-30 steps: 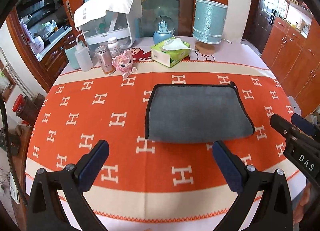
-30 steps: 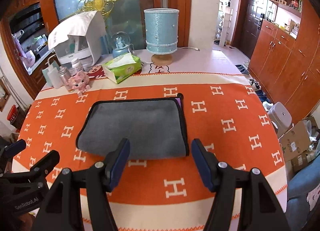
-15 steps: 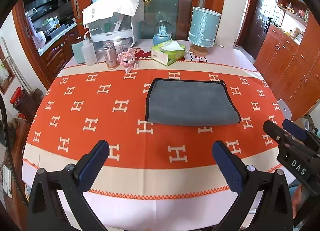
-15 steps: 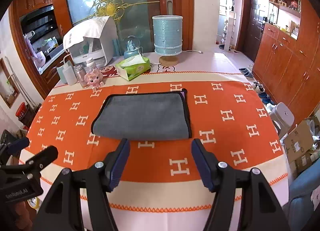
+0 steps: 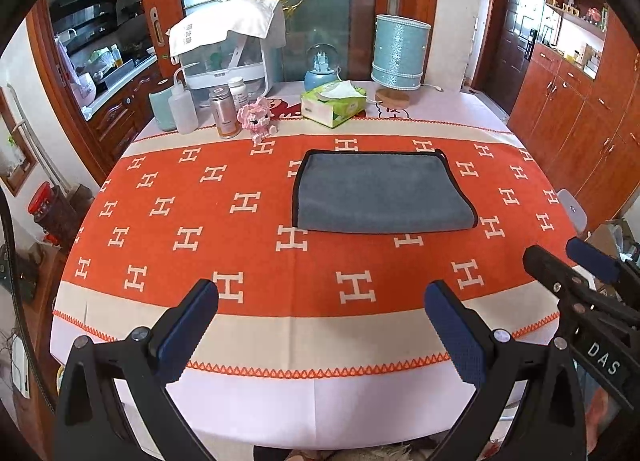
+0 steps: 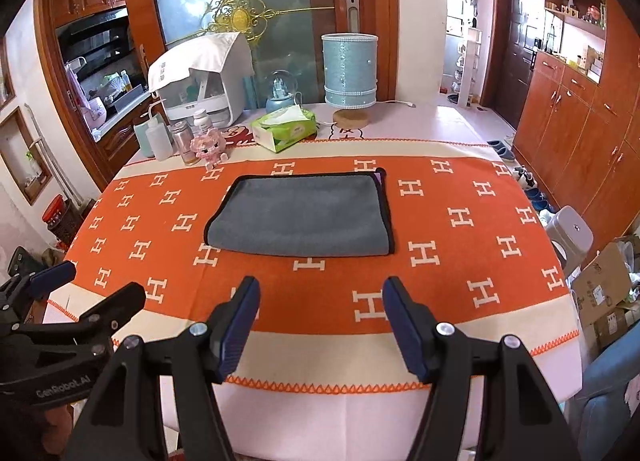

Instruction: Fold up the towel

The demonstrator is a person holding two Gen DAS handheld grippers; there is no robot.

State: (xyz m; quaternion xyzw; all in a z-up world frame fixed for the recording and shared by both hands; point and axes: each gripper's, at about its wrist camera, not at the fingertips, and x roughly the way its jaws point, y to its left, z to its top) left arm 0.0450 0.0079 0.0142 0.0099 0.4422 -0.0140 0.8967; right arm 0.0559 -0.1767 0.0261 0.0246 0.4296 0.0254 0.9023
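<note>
Both grippers farther back from towel (image 5: 380, 193)

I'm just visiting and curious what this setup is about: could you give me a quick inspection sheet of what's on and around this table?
Surface: orange H-patterned tablecloth, flat.
Job's things: grey towel, folded, lying flat mid-table, untouched.
Clutter: tissue box, pink toy, bottles, blue lamp, snow globe, all at the far edge.
Grippers: left gripper and right gripper open, fingers empty, short of the towel.
Cables: white lamp cord.
Surroundings: wooden cabinets, glass door.
</note>
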